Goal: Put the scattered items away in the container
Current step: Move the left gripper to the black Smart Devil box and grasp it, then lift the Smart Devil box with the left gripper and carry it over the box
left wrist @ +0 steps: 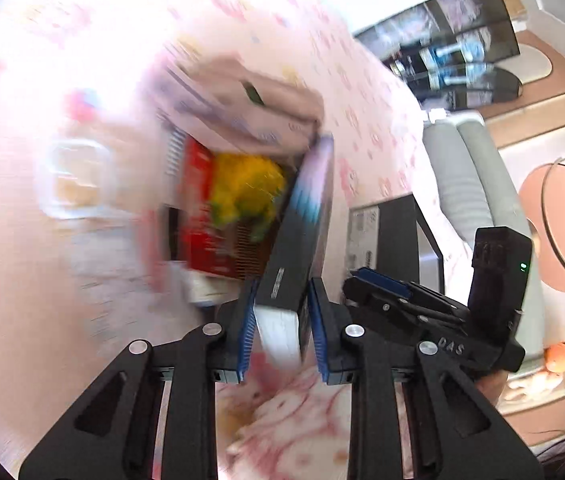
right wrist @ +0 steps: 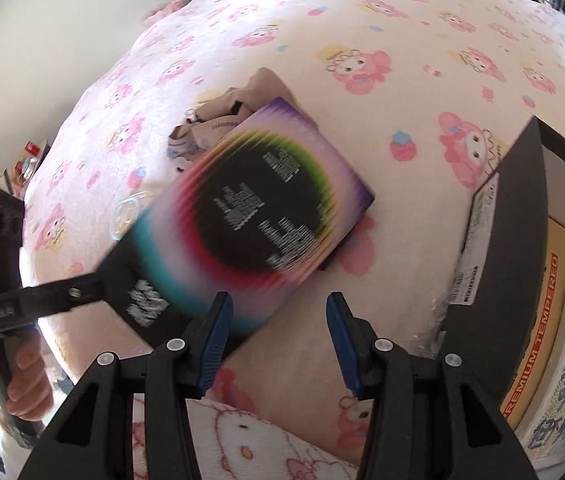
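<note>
My left gripper [left wrist: 280, 330] is shut on a black book with a rainbow ring cover [left wrist: 302, 240], held edge-on above the pink bedspread. The book shows face-on in the right wrist view [right wrist: 258, 216], held by the left gripper [right wrist: 94, 288] coming in from the left. My right gripper [right wrist: 278, 344] is open and empty, just below the book. The black box container [right wrist: 514, 248] stands at the right, with papers and a flat package inside. On the bed lie a crumpled beige cloth [left wrist: 242, 96], a red packet [left wrist: 202, 216], a yellow fuzzy item [left wrist: 246, 192] and a clear plastic tub [left wrist: 76, 176].
The pink cartoon-print bedspread [right wrist: 362, 40] covers the bed. The container also shows in the left wrist view [left wrist: 394, 236], to the right of the book. A grey cushion [left wrist: 462, 176] and a round pink table [left wrist: 558, 220] are off the bed at the right.
</note>
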Tool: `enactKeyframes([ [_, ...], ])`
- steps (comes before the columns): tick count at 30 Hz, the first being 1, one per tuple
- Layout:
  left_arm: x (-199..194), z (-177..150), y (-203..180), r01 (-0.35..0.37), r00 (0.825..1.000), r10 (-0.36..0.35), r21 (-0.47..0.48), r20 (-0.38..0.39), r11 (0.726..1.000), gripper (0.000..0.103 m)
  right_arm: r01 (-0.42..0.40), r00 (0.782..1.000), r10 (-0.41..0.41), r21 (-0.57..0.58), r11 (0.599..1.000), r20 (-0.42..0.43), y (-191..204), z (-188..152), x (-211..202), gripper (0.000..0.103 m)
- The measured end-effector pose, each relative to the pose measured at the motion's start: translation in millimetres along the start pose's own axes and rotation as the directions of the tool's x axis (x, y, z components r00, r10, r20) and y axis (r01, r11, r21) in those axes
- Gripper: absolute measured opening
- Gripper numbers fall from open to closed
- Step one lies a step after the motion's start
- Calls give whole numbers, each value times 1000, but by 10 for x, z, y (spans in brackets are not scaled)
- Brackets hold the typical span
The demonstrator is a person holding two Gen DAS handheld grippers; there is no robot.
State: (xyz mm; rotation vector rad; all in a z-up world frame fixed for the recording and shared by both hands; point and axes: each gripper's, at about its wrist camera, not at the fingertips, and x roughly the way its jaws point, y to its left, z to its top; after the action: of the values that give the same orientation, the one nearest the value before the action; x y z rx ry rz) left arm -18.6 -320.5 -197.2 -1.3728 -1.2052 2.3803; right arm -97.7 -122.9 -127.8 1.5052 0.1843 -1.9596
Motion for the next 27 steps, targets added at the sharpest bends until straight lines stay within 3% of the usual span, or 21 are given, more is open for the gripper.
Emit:
enactKeyframes([
  [2,-135,-33,114,-75,996,75,-5,46,997,29,-1,1000,1,-19,1000,-7,19,-7,22,49],
  [6,-86,-39,529,-155,986,162,-159,35,975,33,15,1000,-15,-32,999,5,45,58,54,49],
  [10,-57,-147,660,-130,986,150,-232,70,964,32,22,1000,-22,-20,1000,19,-9,167,106,49],
  [14,-1,-125,683,-122,987,144,-243,75,962,33,15,1000,-15,-4,1000,-26,-58,293,316,49],
  [19,130,31,651,-124,989,140,-241,50,963,35,11,1000,-10,39,999,-15,-104,357,476,49],
  [21,135,65,560,-146,986,161,-223,51,964,38,-48,998,50,43,998,-35,-109,378,551,47],
  [24,40,77,374,-215,965,238,-185,110,959,40,-82,996,83,54,995,-16,-102,397,495,45],
  [27,-66,142,225,-204,958,229,-147,173,968,41,-99,995,98,35,994,31,-71,436,334,45],
])
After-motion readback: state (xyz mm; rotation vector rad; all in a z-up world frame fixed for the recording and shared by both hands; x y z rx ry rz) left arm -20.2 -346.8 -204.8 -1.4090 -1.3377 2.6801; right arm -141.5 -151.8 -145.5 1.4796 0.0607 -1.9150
